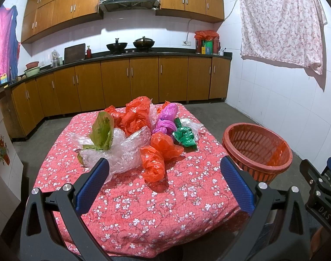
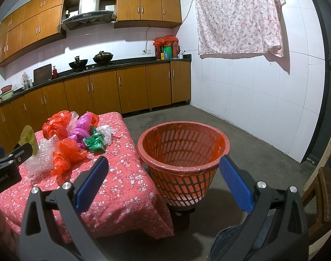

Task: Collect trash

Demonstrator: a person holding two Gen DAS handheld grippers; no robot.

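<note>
- A bench under a red flowered cloth stands on a concrete kitchen floor, cabinets behind.
- Crumpled bags lie heaped mid-bench.
- A red basket stands just beside the bench, right.
- Left claw: wide apart, empty, short of the bags.
- Right claw: wide apart, empty, before the basket.
</note>
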